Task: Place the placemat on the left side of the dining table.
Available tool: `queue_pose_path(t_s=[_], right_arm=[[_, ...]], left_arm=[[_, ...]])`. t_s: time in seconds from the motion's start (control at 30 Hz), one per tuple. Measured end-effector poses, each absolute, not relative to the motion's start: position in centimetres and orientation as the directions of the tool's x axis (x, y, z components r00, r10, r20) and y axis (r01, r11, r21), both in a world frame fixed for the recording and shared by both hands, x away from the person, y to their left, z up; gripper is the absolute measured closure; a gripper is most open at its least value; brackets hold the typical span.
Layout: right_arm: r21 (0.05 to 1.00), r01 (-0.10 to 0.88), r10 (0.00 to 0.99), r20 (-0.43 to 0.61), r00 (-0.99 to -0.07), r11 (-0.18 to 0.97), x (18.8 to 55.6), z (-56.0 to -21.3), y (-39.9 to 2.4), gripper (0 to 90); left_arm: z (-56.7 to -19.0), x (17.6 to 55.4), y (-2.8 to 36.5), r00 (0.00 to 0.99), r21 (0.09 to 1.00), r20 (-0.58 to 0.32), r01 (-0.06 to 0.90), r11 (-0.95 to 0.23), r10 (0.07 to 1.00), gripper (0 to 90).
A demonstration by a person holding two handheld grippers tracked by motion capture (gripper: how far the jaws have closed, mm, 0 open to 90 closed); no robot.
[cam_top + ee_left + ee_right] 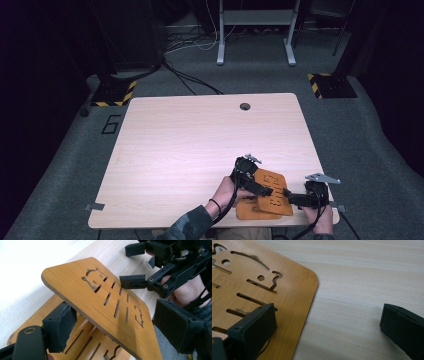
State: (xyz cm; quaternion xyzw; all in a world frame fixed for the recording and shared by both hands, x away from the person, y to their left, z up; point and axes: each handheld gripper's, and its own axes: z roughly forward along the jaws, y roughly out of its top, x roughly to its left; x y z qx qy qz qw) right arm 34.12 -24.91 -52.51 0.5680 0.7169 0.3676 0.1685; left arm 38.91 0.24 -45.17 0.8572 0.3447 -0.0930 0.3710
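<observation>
Two bamboo boards with cut-out slots lie near the table's front right corner. The upper board [274, 200] [85, 297] is tilted, its edge raised off the lower board [250, 212] [85, 345]. My left gripper [267, 190] [118, 327] is shut on the upper board, one pad under its near edge and the other on top. My right gripper [292, 197] [133, 265] [327, 325] stands open at that board's far edge. One of its pads [254, 325] is over the board [287, 297], the other over bare table [362, 277].
The boards sit close to the table's front edge and right corner [332, 217]. A cable hole [244, 106] is at the table's back middle. Cables, a desk frame [255, 30] and two yellow-striped bases [114, 92] are on the floor behind.
</observation>
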Motion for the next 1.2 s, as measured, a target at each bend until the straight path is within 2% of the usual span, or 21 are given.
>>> queue_pose_path(t_s=[0.5,0.9,1.1,1.2], right_arm=[[0.724,0.689,0.945,0.195,-0.264,0.044,34.1,-52.5,-25.3,0.0],[0.731,0.683,0.954,0.209,-0.217,-0.005,33.8,-52.6,-25.6,1.1],[0.734,0.678,0.959,0.211,-0.187,-0.029,33.7,-52.6,-25.8,1.5],[0.731,0.68,0.964,0.215,-0.157,-0.052,33.6,-52.6,-26.1,1.5]], left_arm=[[-43.7,39.2,-1.0,0.759,0.576,-0.412,0.646,-0.501,0.504,29.6],[-43.3,39.7,-2.8,0.77,0.554,-0.398,0.635,-0.538,0.499,47.3],[-43.3,40.1,-3.7,0.774,0.538,-0.389,0.631,-0.559,0.499,51.2],[-43.4,40.3,-4.1,0.774,0.528,-0.392,0.632,-0.567,0.498,56.5]])
